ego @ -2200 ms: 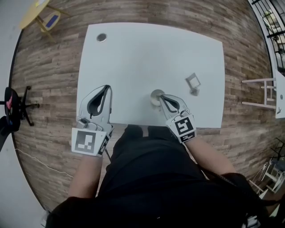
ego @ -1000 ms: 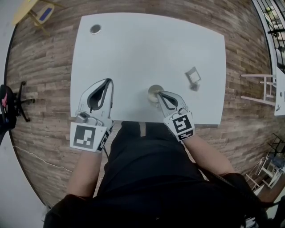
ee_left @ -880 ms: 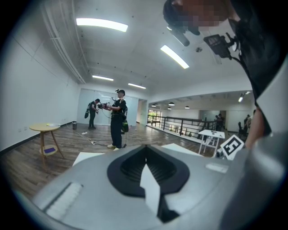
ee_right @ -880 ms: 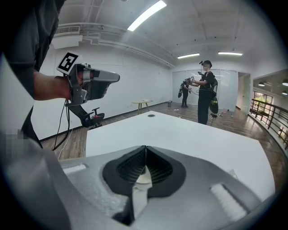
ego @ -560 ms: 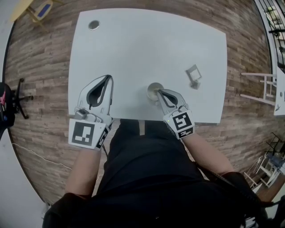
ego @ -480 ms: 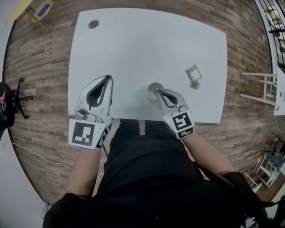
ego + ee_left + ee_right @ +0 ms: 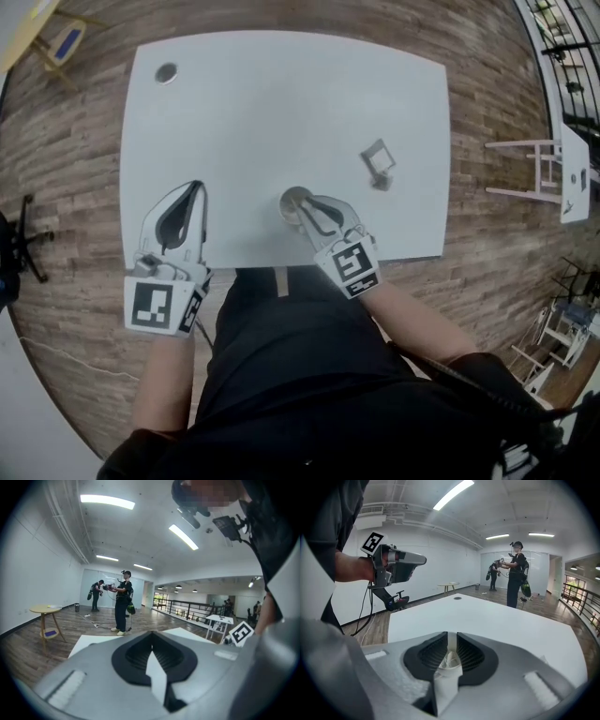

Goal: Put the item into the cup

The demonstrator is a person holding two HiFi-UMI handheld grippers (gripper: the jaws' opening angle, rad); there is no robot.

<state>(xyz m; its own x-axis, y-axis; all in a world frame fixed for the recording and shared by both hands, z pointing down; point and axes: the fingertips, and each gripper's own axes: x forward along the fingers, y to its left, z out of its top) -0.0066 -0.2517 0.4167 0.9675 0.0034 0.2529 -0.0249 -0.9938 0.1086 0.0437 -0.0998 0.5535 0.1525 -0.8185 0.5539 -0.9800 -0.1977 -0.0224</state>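
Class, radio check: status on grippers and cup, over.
Left gripper shut. Right gripper at cup, jaws just been opening, white item between them. Grey object well apart.

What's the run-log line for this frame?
stage: release at cup | right claw: just been opening, white crumpled item between jaws | left claw: shut, empty

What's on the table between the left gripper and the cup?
Nothing. In the head view, only bare white table shows between the left gripper and the cup.
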